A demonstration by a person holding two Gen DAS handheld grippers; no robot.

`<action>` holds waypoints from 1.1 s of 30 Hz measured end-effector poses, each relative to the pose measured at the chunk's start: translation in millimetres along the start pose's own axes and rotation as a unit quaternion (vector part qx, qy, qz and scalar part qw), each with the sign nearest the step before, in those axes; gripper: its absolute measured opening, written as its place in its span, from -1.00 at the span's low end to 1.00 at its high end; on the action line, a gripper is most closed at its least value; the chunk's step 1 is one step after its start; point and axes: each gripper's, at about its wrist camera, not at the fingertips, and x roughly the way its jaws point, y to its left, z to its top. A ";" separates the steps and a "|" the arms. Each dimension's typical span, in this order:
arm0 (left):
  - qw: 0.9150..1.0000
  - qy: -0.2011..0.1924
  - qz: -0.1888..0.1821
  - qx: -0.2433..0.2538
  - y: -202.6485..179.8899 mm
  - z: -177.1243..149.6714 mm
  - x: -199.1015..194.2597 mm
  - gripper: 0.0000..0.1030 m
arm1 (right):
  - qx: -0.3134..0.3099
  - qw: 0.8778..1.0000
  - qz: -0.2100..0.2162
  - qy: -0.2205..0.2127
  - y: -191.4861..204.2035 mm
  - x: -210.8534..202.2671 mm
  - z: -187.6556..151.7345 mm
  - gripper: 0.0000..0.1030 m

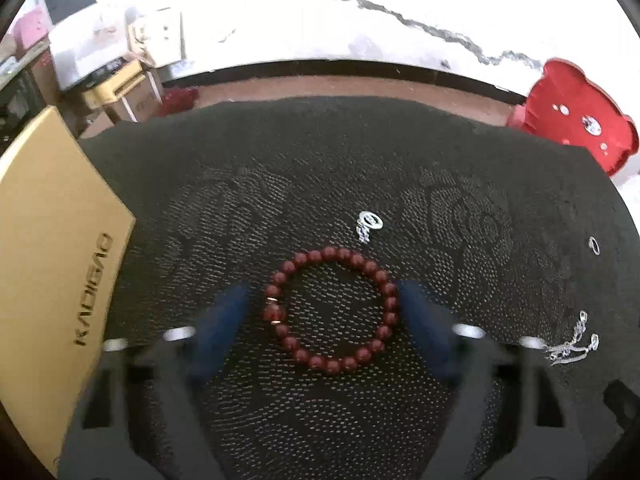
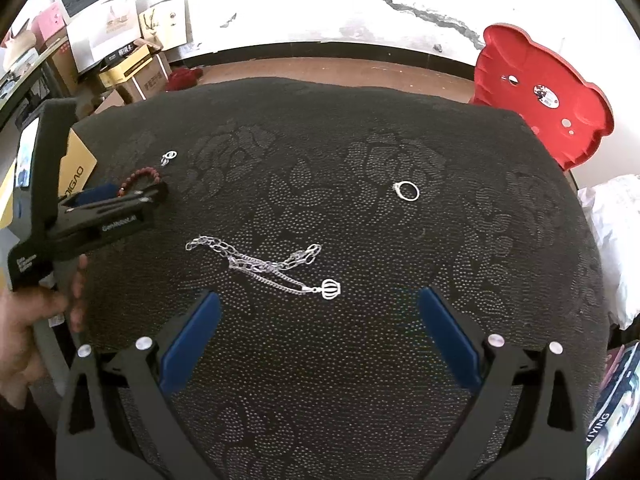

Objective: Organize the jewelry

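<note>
**Getting the red bead bracelet**

We are tidying up jewelry on a tabletop with a dark flowery cloth over it. Our left gripper hangs over the red bead bracelet. The bracelet lies flat on the cloth, right between the two blue pads. The jaws are partly open. One pad sits just outside the left side of the ring of beads, and the other is at its right side, very close or just touching. We do not think the beads are squeezed yet.

Our right gripper waits with its jaws wide open and nothing in them. It hangs above the silver chain with a little round charm.

Other small things lie around. There is a small silver piece just past the bracelet and a silver ring farther off on the cloth. A gold box sits at the left edge, and we guess the jewelry may go there. A red stool stands behind the tabletop.

To do this step well, we should keep the bracelet in the middle of the jaws. We go down low, until the pads are near the cloth. Then we close slowly so both sides of the ring get pushed together. Beads are round and can slip or roll away, so we should squeeze softly and lift straight up.
</note>
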 end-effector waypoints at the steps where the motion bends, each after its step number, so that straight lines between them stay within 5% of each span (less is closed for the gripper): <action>1: 1.000 0.002 0.002 -0.001 1.2 0.8 -1.3 -0.28 | 0.000 1.000 0.000 -0.001 -1.2 -0.4 -0.6 0.86; 5: 1.000 0.009 0.007 -0.003 5.7 1.4 -2.8 -0.68 | 0.002 1.000 0.000 -0.002 -2.8 -1.8 -1.2 0.86; 10: 1.000 0.011 0.006 0.006 -0.8 -0.8 -9.0 -0.71 | 0.000 1.000 0.003 0.000 -1.3 -1.8 -2.1 0.86; 12: 1.000 0.010 0.007 0.003 -0.8 -0.1 -14.5 -0.87 | -0.002 1.000 0.007 -0.001 0.1 -2.2 -2.6 0.86; 33: 1.000 -0.006 -0.022 0.006 18.8 5.1 -65.5 -0.87 | -0.022 0.999 0.021 0.017 24.6 19.0 -1.9 0.86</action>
